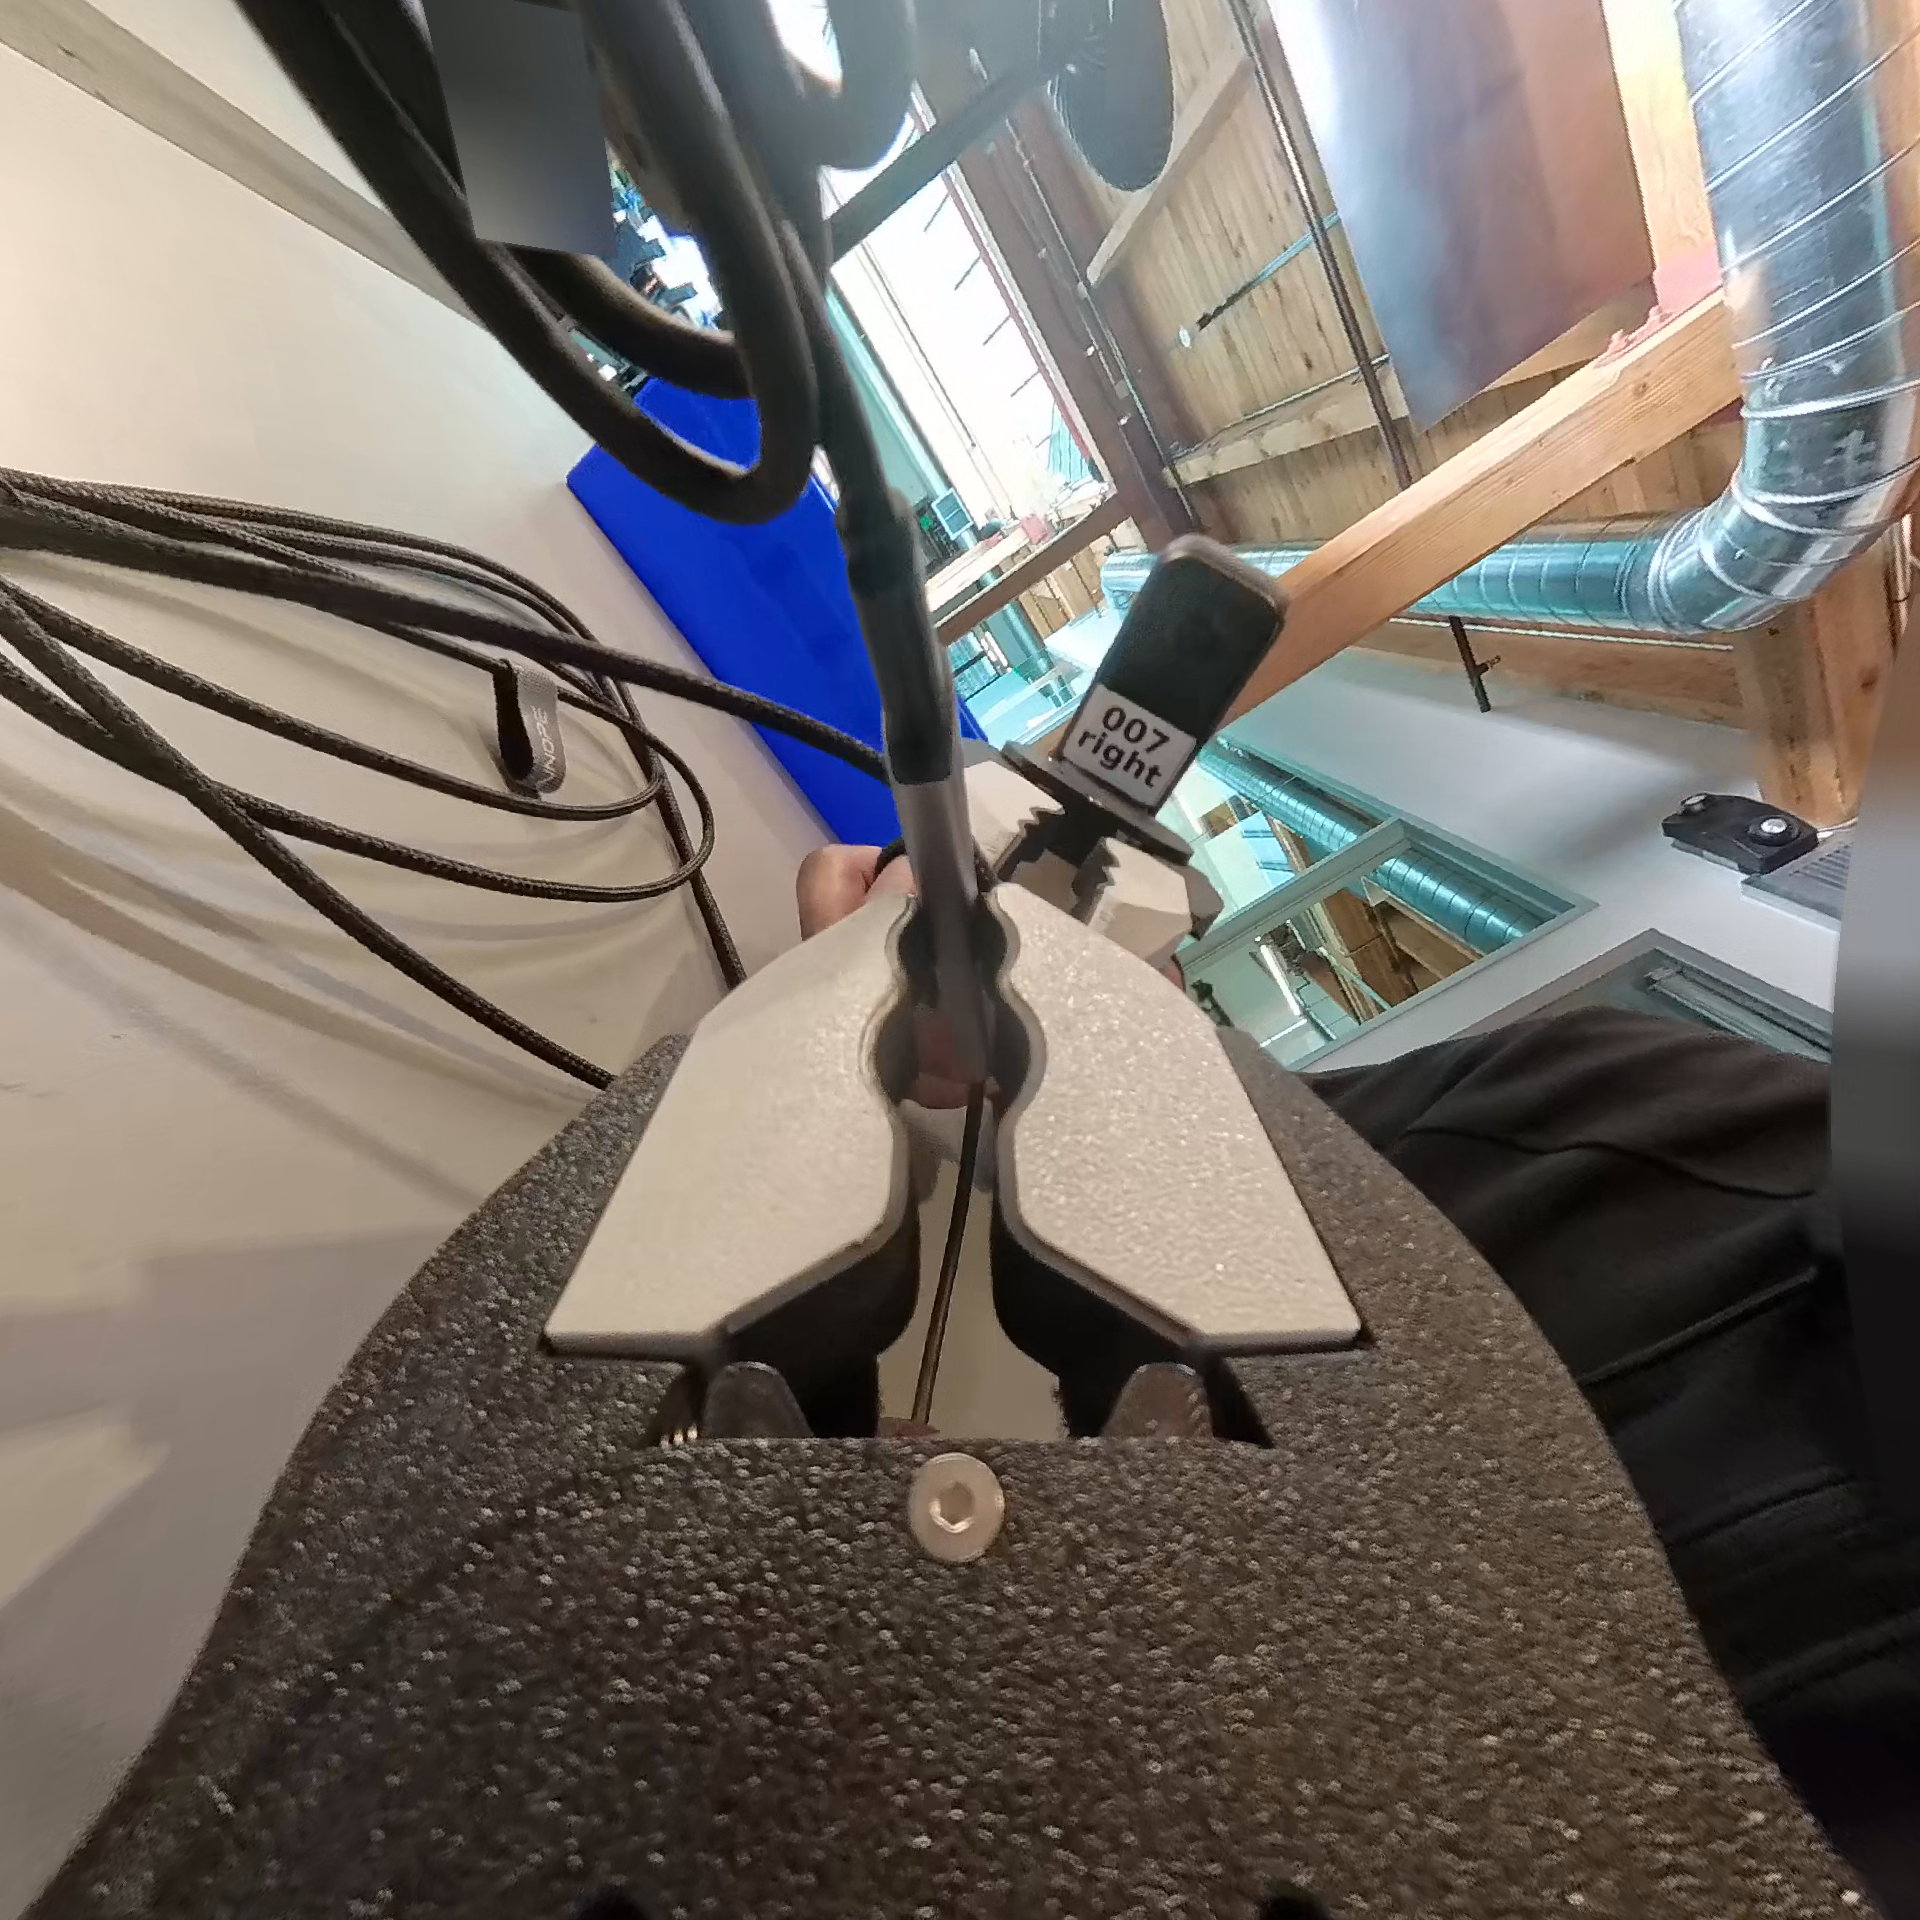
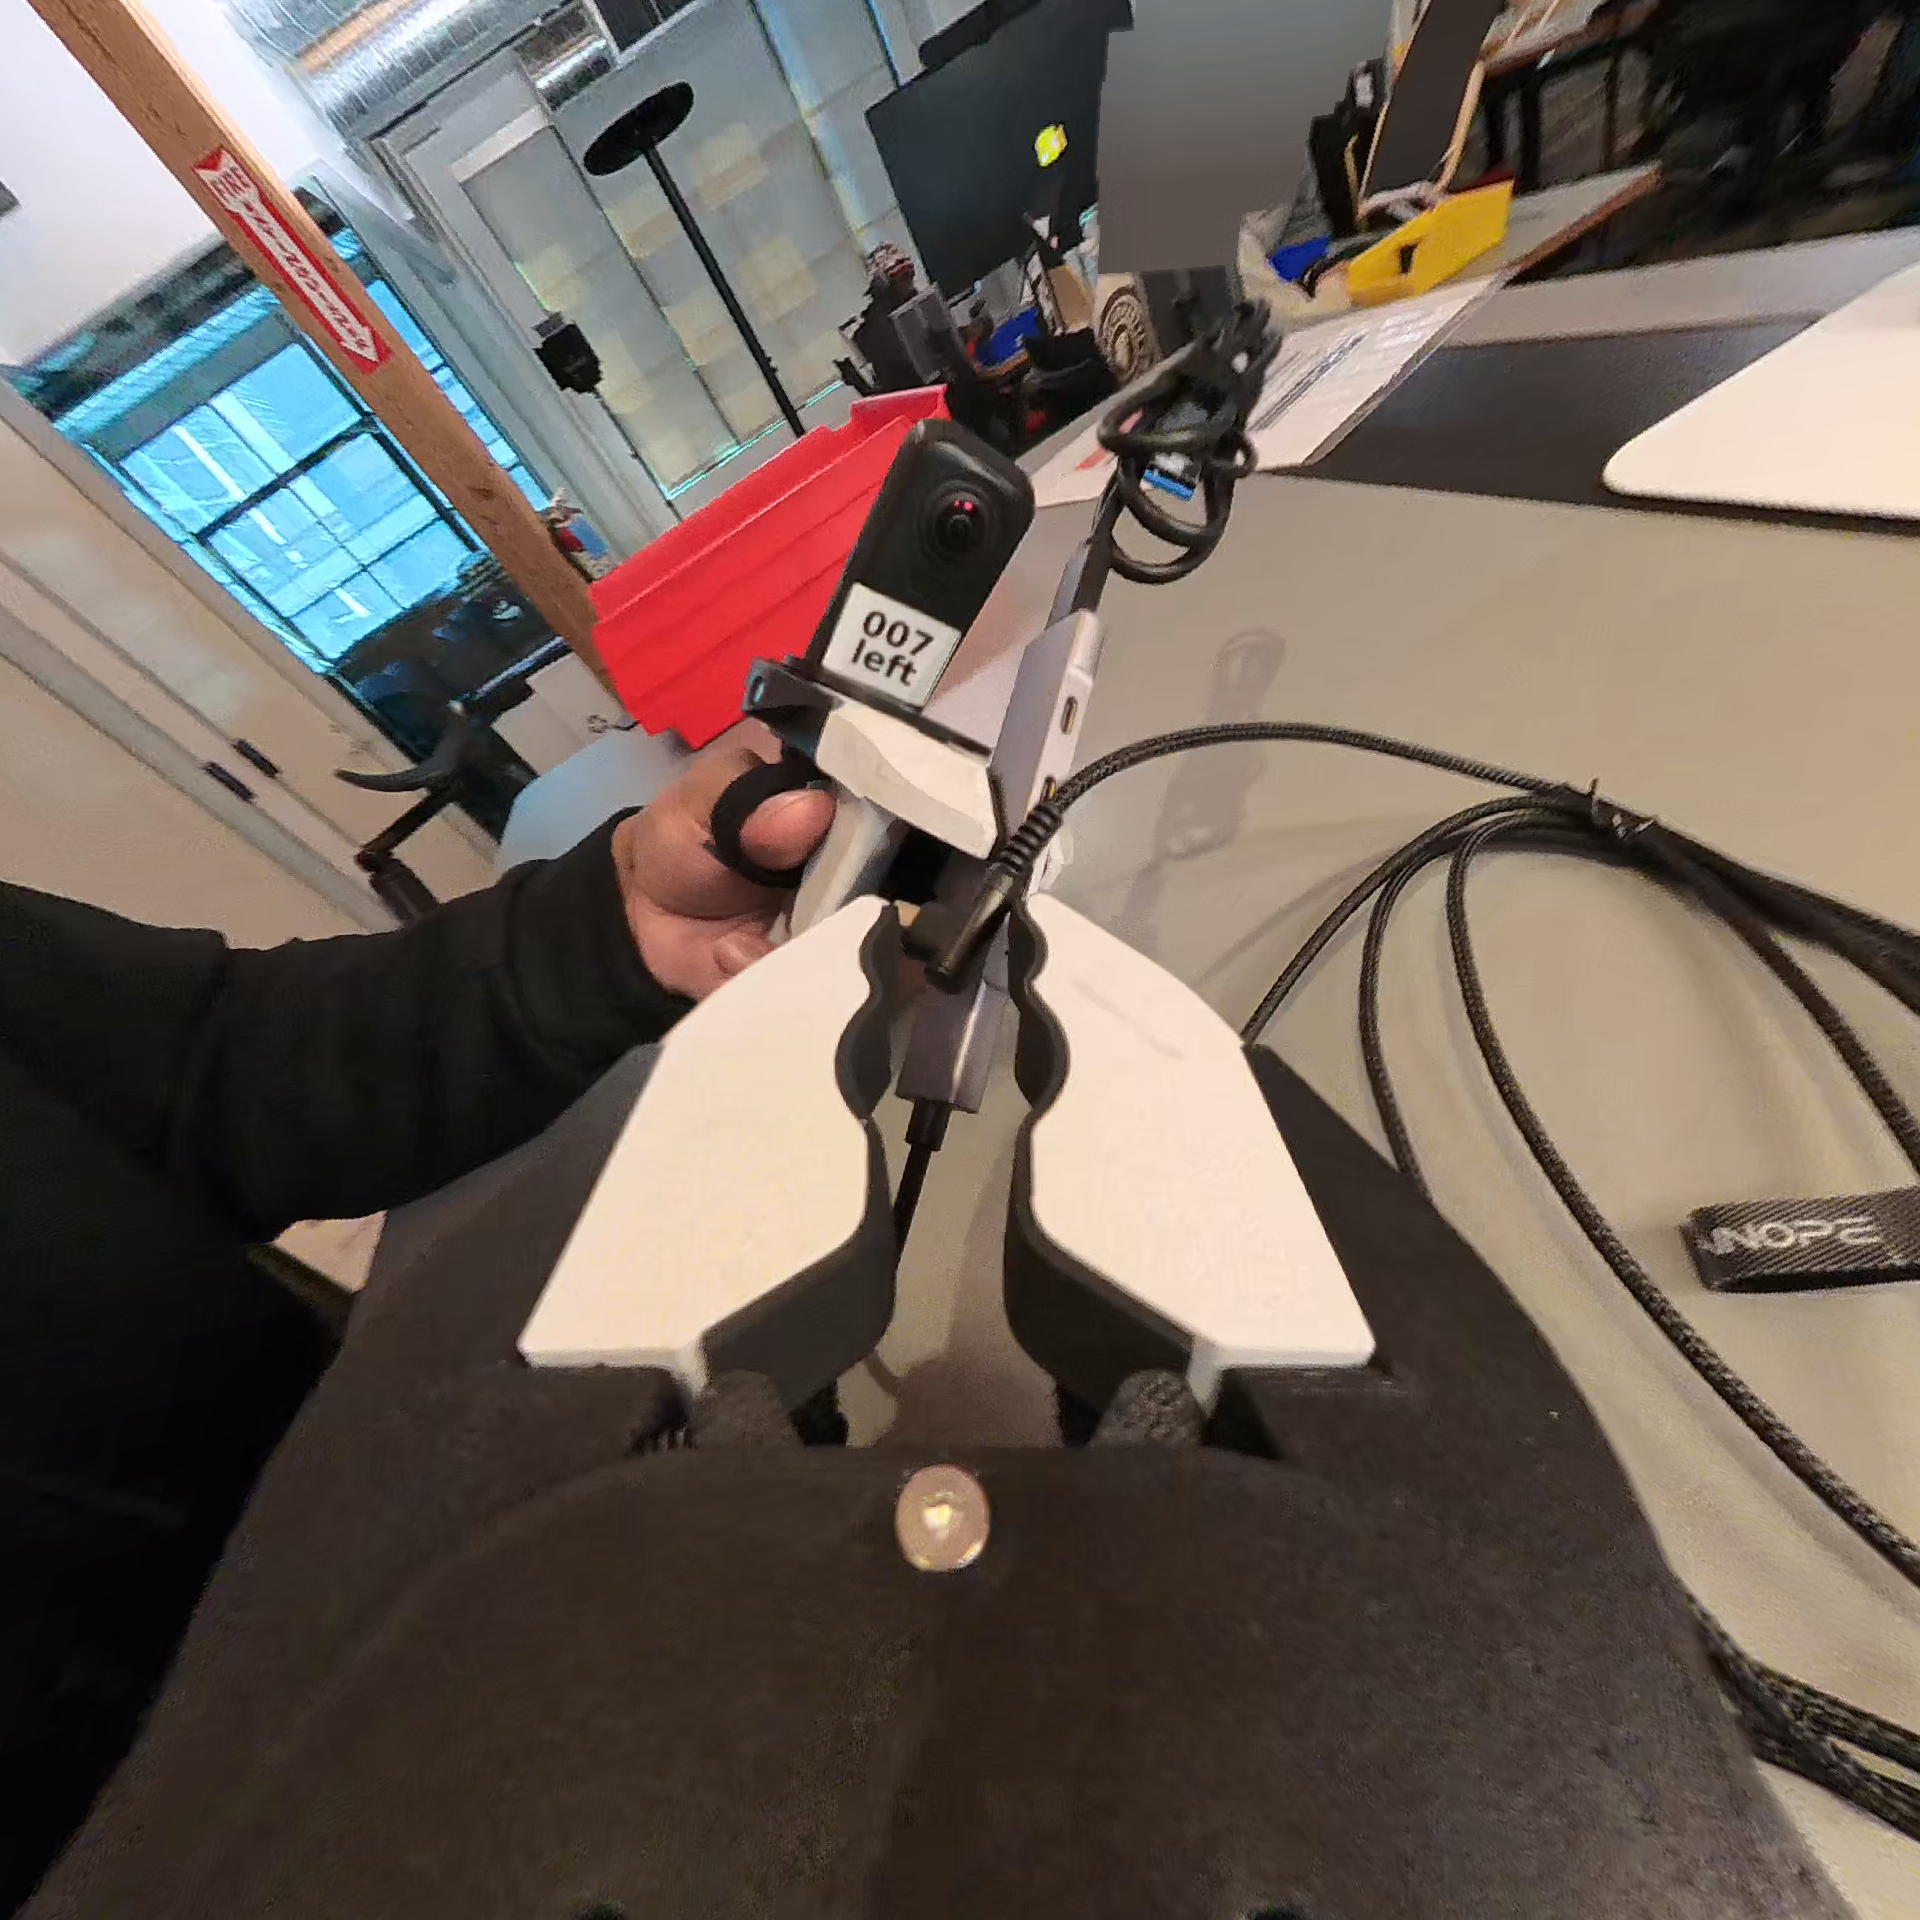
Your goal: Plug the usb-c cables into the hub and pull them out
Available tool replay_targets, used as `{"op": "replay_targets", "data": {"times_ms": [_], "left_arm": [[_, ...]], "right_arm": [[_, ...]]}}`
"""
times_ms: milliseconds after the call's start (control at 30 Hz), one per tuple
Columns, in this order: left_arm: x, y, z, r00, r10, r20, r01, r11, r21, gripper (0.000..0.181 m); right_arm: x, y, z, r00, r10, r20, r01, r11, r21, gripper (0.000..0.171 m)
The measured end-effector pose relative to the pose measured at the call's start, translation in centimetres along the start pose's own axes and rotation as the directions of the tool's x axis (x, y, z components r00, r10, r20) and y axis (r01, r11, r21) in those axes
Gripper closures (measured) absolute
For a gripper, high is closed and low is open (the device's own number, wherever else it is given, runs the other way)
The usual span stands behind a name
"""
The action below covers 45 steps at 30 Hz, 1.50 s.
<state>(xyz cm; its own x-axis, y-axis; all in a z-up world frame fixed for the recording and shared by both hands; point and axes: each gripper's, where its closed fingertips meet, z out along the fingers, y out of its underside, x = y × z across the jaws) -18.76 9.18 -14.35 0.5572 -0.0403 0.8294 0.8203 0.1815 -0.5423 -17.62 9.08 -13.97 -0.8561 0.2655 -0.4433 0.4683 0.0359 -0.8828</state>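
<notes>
My left gripper (image 1: 945, 920) is shut on the slim grey hub (image 1: 932, 831), seen edge-on, with its black lead running up to a bundle. In the right wrist view the left gripper (image 2: 914, 779) holds the hub (image 2: 1062, 675) in the air, tilted. My right gripper (image 2: 956, 925) is closed on a black usb-c plug (image 2: 971, 920) that lies against the hub's side. I cannot tell whether the plug is seated in a port. Its braided cable (image 2: 1351, 743) arcs off to the right. A thin black cable (image 2: 920, 1143) leaves the hub's lower end. The right gripper also shows in the left wrist view (image 1: 1081, 862).
Coiled braided cables with a strap lie on the pale table (image 2: 1538, 1039), and they also show in the left wrist view (image 1: 364, 748). A red bin (image 2: 748, 623) stands behind the left gripper. A blue bin (image 1: 727, 582) sits on the table. A white pad (image 2: 1787, 416) lies at the far right. A black-sleeved arm (image 2: 312, 1039) is on the left. My two grippers' fingertips are within a few centimetres of each other.
</notes>
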Motion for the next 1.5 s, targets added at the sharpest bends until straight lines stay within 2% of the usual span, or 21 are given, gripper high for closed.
{"op": "replay_targets", "data": {"times_ms": [133,267,567,700,900,1133,1333,1500], "left_arm": [[-0.2,0.6,0.2,0.999,0.026,0.031,-0.025,0.999,-0.046,0.172],[-0.6,1.1,0.4,0.997,0.046,0.06,-0.041,0.996,-0.078,0.172],[-0.9,1.4,0.5,0.994,0.07,0.089,-0.061,0.993,-0.104,0.172],[-0.8,1.5,0.5,0.994,0.076,0.083,-0.067,0.992,-0.11,0.172],[-0.4,1.9,0.6,0.995,0.085,0.06,-0.076,0.988,-0.135,0.172],[0.1,2.8,0.9,0.993,0.112,0.03,-0.105,0.976,-0.19,0.172],[0.4,2.9,0.8,0.992,0.127,0.008,-0.123,0.973,-0.198,0.172],[0.9,2.8,0.4,0.99,0.14,-0.022,-0.141,0.97,-0.2,0.172]], "right_arm": [[-0.1,0.9,-0.2,0.995,0.085,0.053,-0.081,0.994,-0.077,0.152],[0.2,1.5,-0.3,0.992,0.118,0.045,-0.112,0.987,-0.117,0.153],[0.8,2.0,-0.5,1.0,0.007,-0.018,-0.01,0.988,-0.156,0.15],[1.1,1.8,-0.8,0.998,-0.033,-0.046,0.026,0.987,-0.158,0.154],[0.5,2.2,-0.8,0.995,0.096,0.04,-0.088,0.983,-0.163,0.154],[-0.4,2.9,-1.0,0.951,0.264,0.162,-0.227,0.95,-0.214,0.155],[-0.7,2.7,-1.1,0.935,0.291,0.205,-0.249,0.946,-0.207,0.156],[-0.1,1.4,-1.4,0.946,0.261,0.191,-0.238,0.962,-0.133,0.158]]}}
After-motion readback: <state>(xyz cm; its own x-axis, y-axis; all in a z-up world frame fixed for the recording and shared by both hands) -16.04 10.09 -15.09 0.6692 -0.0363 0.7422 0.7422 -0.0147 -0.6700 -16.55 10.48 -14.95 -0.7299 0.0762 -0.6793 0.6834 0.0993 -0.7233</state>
